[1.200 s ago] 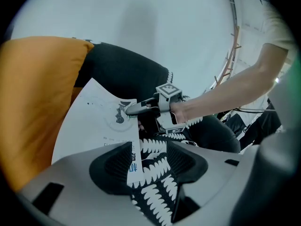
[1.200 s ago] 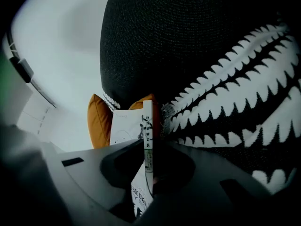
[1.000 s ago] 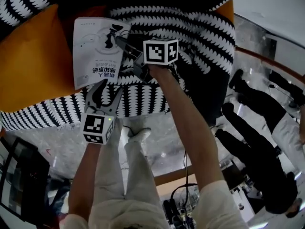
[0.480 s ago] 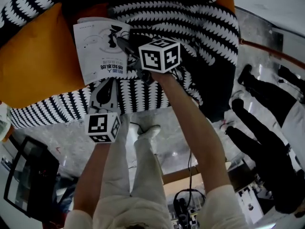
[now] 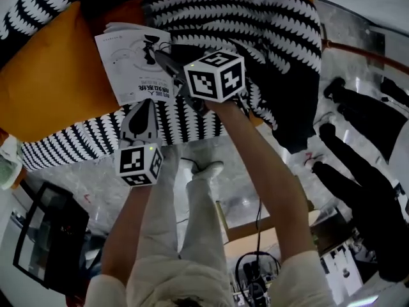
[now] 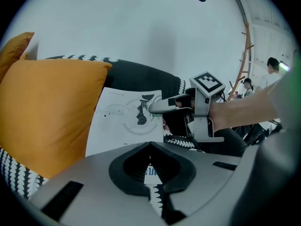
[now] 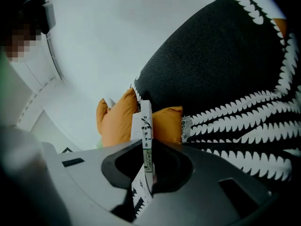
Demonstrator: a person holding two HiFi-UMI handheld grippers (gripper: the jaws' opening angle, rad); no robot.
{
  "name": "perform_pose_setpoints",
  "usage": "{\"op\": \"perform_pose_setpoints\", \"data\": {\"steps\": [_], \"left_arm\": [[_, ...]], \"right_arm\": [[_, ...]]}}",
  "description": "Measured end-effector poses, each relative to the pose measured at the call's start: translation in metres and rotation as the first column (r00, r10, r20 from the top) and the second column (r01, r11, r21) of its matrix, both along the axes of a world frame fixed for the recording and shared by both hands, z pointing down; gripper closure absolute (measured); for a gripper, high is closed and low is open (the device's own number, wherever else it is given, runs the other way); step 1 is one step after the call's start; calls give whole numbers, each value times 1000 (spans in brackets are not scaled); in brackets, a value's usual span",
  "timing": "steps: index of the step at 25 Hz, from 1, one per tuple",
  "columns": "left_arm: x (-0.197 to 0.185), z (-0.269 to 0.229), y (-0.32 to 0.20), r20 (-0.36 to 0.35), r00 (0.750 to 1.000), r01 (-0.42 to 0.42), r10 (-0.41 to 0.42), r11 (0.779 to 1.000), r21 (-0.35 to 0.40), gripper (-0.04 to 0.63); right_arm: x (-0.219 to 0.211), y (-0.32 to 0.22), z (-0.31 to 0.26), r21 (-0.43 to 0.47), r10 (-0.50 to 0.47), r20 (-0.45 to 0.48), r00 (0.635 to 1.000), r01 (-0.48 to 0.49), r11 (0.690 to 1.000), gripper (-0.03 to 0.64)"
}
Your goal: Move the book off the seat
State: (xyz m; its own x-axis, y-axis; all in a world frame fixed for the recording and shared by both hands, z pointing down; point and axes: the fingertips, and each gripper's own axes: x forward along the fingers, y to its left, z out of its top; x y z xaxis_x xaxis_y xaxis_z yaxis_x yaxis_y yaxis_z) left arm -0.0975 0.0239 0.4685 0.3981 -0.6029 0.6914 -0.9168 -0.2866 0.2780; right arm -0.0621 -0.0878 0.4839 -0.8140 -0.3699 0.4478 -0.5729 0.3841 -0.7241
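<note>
**Operator:** Where is the thin white paper book with black drawings point(image 5: 131, 62) now?

**Helper:** It tips up over the black seat with white zigzag stripes point(image 5: 192, 123), right beside the big soft orange cushion point(image 5: 57, 82). Your right gripper point(image 5: 160, 56) pinches its right edge. The book stands thin between those jaws.

**Operator:** And my left gripper point(image 5: 143, 106)?

**Helper:** Its jaws are closed tight together with nothing in them. The tip sits by the book's bottom edge. I cannot tell if it touches.

**Operator:** How will the book feel?

**Helper:** I think it is very light and floppy, like a few sheets. It may sag or bend if you hold just one edge, and smooth paper can slip. Take hold a good bit in from the edge. Squeeze gently and steadily, so you do not crease it.
</note>
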Motion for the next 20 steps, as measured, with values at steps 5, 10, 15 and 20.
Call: {"op": "perform_pose_setpoints", "data": {"steps": [5,10,15,20], "left_arm": [[7,0,10,-15,999,-43,43,999,3,588],[12,-12,16,-15,998,-56,56,998,30,588],[10,-30,26,-5,996,-86,86,996,40,588],[17,-29,46,-2,994,-106,106,993,48,588]], "right_arm": [[4,24,-9,-10,50,14,999,-50,999,571],[5,46,-22,-27,104,66,992,-102,994,571],[4,64,-49,-24,156,103,982,-154,988,571],[7,86,-61,-7,176,133,975,-177,984,571]]}}
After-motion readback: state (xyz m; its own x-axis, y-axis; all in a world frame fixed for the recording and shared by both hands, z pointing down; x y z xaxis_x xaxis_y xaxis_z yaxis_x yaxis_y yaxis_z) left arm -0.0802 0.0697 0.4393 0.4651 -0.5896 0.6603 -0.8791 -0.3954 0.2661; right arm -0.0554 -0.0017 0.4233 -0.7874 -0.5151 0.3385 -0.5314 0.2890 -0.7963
